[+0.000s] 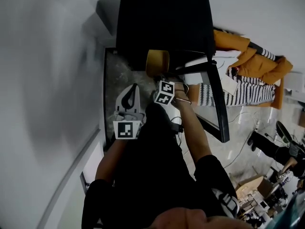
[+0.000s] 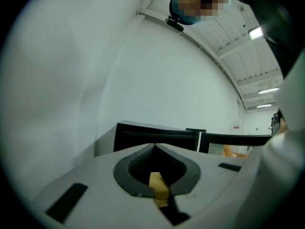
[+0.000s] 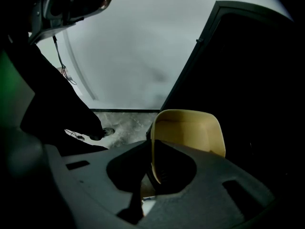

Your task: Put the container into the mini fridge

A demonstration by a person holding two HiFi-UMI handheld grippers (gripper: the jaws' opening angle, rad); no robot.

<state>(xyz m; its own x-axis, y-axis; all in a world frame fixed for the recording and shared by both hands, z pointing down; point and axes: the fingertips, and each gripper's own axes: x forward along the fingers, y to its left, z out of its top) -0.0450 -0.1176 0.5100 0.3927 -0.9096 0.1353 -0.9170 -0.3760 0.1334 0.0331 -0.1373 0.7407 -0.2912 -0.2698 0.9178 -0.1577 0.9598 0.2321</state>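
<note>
Currently pinching the tan container [image 3: 190, 132] by one thin side wall with the right gripper [image 3: 153, 151], jaws almost together, clamped on that wall. Showing its open mouth to the right gripper view. Holding it right at the front edge of the black mini fridge [image 1: 162, 18], against the dark opening, above a marbled grey floor [image 1: 114, 75]; can't tell whether past the threshold. Seeing the door [image 1: 217, 104] swung wide open, off to the right in head view. Carrying nothing in the left gripper [image 2: 153, 148]: jaws fully together, just a scrap of yellow tape [image 2: 159, 190] stuck low in the gap behind the tips. Pointing that one upward at a white wall [image 2: 143, 80], fridge top edge low in its view. Sitting just beside the right gripper in head view, left of it.
</note>
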